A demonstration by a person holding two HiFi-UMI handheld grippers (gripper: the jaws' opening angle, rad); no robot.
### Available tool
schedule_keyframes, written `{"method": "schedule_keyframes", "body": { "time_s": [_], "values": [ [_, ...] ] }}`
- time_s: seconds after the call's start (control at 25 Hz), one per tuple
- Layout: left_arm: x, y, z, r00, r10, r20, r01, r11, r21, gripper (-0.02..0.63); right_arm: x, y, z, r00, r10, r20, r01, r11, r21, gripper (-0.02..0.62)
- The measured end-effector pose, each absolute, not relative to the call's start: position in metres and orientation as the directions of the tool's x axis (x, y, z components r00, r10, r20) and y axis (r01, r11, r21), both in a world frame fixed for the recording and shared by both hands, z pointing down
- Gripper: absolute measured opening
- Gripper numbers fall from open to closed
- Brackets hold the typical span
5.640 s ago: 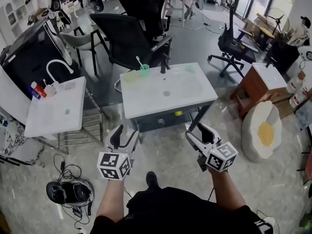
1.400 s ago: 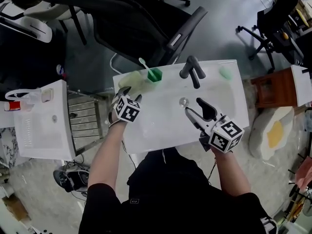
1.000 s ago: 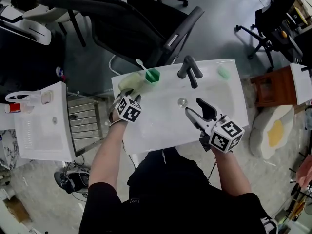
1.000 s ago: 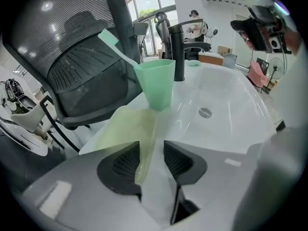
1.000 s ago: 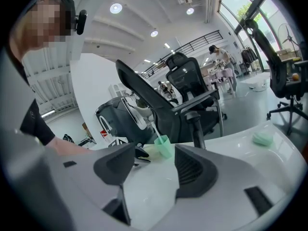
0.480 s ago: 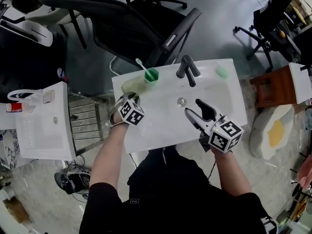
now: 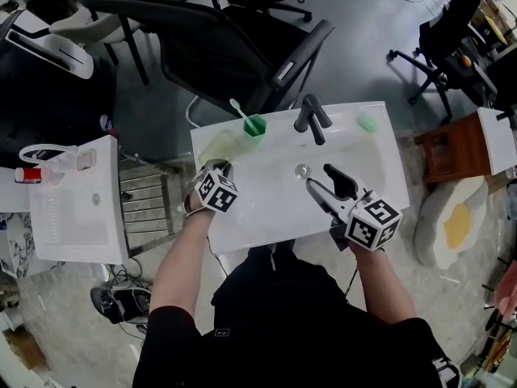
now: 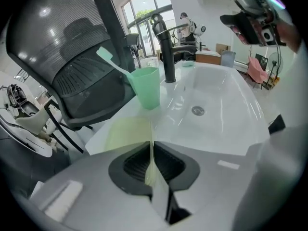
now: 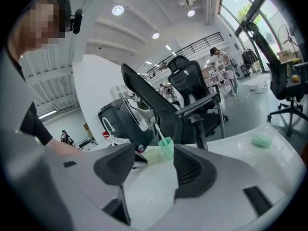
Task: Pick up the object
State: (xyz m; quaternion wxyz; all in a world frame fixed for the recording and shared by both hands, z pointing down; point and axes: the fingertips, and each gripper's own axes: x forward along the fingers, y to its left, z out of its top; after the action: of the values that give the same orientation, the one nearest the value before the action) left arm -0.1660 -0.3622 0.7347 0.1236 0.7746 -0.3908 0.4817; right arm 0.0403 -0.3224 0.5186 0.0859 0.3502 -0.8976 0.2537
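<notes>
Head view, table (image 7: 266, 212): white top with a sunken basin. The faucet (image 7: 311, 118) is at 12 o'clock, the green cup (image 7: 255, 125) at 11 o'clock and the soap (image 7: 368, 122) at 1 o'clock.
Head view, object: the yellow-green cloth (image 7: 216, 145) lies flat at the table's 10 o'clock corner.
Head view, left tool (image 7: 218, 166): sits at the cloth's near edge, tips touching it.
Head view, right tool (image 7: 321, 176): held over the basin at 5 o'clock of the drain (image 7: 302, 170), well apart from the cloth.
Left gripper view, left tool (image 8: 151, 155): jaws closed to a narrow slit, pinching a thin pale edge of the cloth (image 8: 127, 134). The rest of the cloth spreads on the table, with the green cup (image 8: 147, 86) beyond at 12 o'clock.
Right gripper view, right tool (image 9: 154, 162): jaws wide apart with nothing between them. The green cup (image 9: 167, 147) shows through the gap.
Step in hand: the grasp appears made and the lift not yet begun, since most of the cloth lies on the table.
Next move: raise the left tool straight up with the pinch kept firm. Only a thin edge is held, so it may slip.
Change, 5.6 s ago: both tools were held short of the table's near edge; both are now over it.
Change, 0.5 s ago: both tools stand almost where they were.
</notes>
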Motion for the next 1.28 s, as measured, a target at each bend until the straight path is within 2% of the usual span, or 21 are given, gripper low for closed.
{"method": "schedule_keyframes", "body": {
  "time_s": [0.56,0.76,1.08,1.28],
  "values": [
    [-0.188,-0.376,0.65,0.349,-0.614,0.708,-0.814,-0.573,-0.094,0.031,0.016,-0.326,0.487,-0.72,-0.629,0.293,-0.693,0.633,-0.344,0.236],
    [-0.199,-0.382,0.618,0.396,-0.66,0.639,-0.82,-0.568,-0.078,0.031,0.008,-0.327,0.471,-0.694,-0.665,0.277,-0.72,0.622,-0.309,0.19],
    [-0.213,-0.385,0.577,0.44,-0.706,0.554,-0.833,-0.551,-0.04,0.029,0.003,-0.331,0.457,-0.674,-0.693,0.254,-0.737,0.613,-0.284,0.17],
    [-0.208,-0.385,0.542,0.445,-0.734,0.513,-0.843,-0.537,-0.036,0.029,0.017,-0.337,0.448,-0.669,-0.711,0.216,-0.74,0.607,-0.29,0.133]
  ]
}}
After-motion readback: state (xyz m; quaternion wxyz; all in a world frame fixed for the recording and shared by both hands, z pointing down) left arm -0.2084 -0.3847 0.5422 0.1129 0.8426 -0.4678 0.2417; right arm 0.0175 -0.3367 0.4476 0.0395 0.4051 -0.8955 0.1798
